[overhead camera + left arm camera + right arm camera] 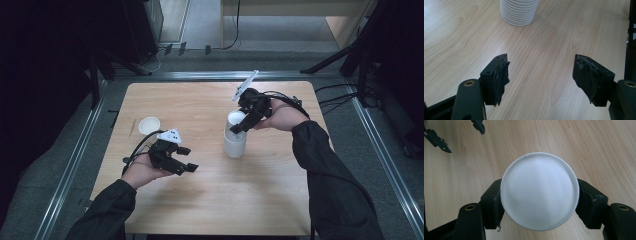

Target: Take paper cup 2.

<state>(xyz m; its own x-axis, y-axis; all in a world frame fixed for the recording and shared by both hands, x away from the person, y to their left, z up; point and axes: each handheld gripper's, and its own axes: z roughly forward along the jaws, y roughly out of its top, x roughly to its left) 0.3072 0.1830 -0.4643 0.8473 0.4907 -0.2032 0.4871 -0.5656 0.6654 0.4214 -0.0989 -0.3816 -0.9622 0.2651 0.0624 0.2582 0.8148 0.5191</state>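
A stack of ribbed white cups (235, 142) stands upright near the middle of the wooden table (215, 200). My right gripper (239, 125) reaches down onto the stack's top from the right. In the right gripper view its jaws press both sides of the top cup (539, 195), whose round rim faces the camera. A single white cup (149, 125) stands open side up at the left. My left gripper (187, 159) hovers open just in front of that cup, with nothing between its jaws. In the left gripper view, the left gripper (541, 75) points at the stack's base (517, 12).
Metal rails (70, 165) run along the table's left, right and far edges. Black stands and cables (340, 95) sit on the floor beyond the far right corner. Bare wood spreads across the near half of the table.
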